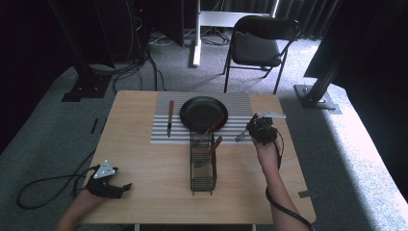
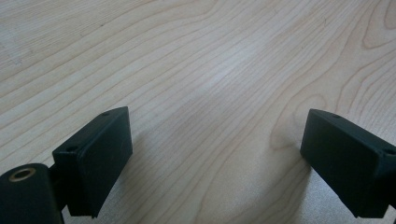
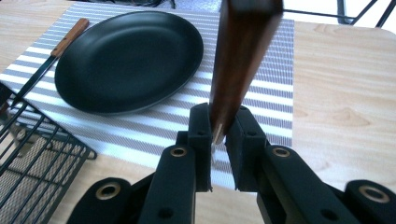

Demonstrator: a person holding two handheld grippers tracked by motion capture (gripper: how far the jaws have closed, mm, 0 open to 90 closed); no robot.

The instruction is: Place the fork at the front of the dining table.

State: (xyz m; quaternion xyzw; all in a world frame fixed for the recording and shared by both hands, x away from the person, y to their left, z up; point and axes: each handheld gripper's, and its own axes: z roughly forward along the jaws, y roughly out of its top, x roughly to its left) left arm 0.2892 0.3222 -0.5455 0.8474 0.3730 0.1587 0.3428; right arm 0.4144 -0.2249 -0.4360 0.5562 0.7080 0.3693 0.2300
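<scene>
Gripping the fork (image 3: 243,56) by its wooden handle above the placemat (image 3: 275,70), your right claw (image 3: 218,135) holds something light, stiff and slim, so clamp mid-handle; left claw (image 2: 215,154) gapes empty over the counter (image 2: 210,56).

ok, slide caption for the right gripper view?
Right hand-held gripper clamps a wooden-handled utensil beside the black plate on the striped mat.

Plate (image 1: 203,113) on placemat (image 1: 240,103); knife (image 1: 170,118) left of plate; wire basket (image 1: 202,163) in front.
</scene>
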